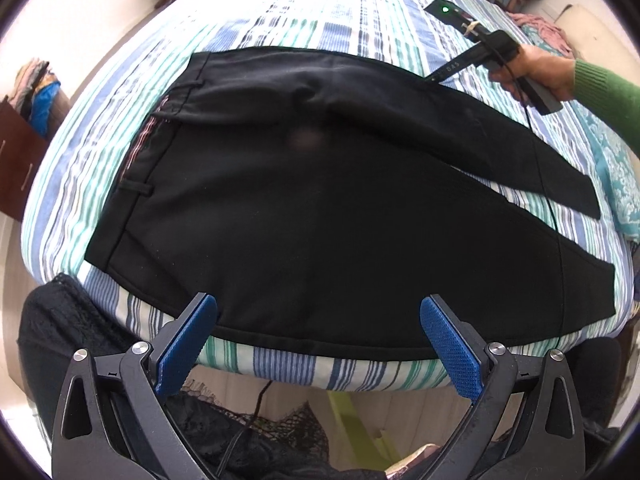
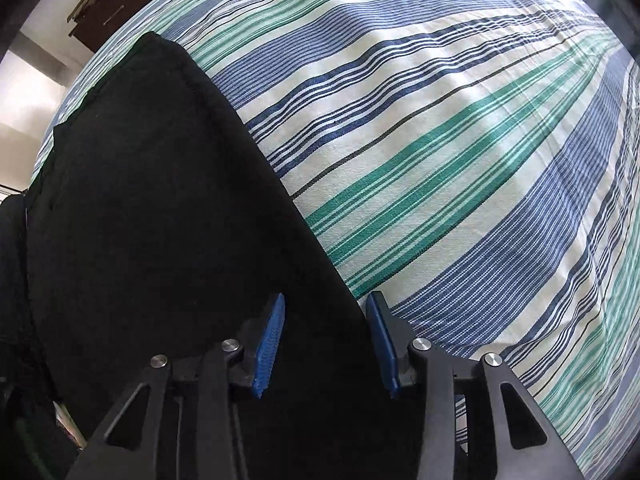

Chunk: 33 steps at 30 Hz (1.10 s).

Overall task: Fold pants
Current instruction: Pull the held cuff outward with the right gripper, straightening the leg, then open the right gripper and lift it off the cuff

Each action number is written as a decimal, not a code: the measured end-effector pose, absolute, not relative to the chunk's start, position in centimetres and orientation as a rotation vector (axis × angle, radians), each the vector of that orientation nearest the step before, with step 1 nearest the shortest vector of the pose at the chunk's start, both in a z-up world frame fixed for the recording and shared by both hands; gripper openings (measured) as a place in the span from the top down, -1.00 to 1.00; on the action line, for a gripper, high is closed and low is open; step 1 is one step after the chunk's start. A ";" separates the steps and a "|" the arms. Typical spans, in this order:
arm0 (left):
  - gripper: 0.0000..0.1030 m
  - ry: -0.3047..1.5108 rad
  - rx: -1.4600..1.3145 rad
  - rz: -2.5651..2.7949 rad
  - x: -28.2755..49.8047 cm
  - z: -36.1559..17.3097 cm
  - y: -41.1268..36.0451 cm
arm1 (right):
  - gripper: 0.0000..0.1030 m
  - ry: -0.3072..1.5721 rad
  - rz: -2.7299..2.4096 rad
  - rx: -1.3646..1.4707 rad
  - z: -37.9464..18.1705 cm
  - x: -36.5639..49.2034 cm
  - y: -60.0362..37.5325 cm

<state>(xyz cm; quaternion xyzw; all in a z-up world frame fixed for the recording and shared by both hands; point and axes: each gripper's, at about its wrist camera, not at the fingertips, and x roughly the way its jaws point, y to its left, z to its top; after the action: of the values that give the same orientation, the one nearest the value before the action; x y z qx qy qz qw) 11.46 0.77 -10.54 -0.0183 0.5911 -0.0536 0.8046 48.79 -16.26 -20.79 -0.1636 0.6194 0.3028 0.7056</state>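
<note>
pants (image 1: 320,220) flat on striped bed (image 1: 320,16) | left gripper (image 1: 318,340) spread wide over pants' near edge, holding nothing | right gripper (image 2: 325,344) narrowly parted astride pants' far-leg edge; pinching unclear | catch both layers before you lift

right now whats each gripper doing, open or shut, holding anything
Left gripper: open wide above the near edge of the black pants, holding nothing.
Right gripper: fingers narrowly apart astride the pants' far edge, not clamped.

text: "DAS" | on: right claw (image 1: 430,78) arm | rest unreadable
</note>
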 end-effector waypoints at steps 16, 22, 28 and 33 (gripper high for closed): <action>-0.98 1.252 -0.028 -0.090 10.6 -10.3 0.6 | 0.13 1.093 0.254 -0.610 -20.1 47.0 -12.7; -0.98 1.266 0.003 -0.121 11.0 -10.8 -0.5 | -0.41 1.097 0.139 -0.143 -16.9 40.8 -32.1; -0.98 1.281 0.074 -0.160 10.6 -11.4 -3.0 | -0.41 1.176 -0.387 0.106 -18.6 32.0 -56.6; -0.98 1.305 0.115 -0.173 10.5 -11.8 -4.9 | 0.02 1.295 -0.366 0.381 -23.2 28.7 -63.9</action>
<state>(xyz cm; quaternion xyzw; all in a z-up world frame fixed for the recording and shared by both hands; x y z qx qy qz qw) 10.46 -4.91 -11.80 0.0536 0.6062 -0.0801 0.7895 28.72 -63.94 -23.21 0.1751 0.5962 -0.1683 0.7652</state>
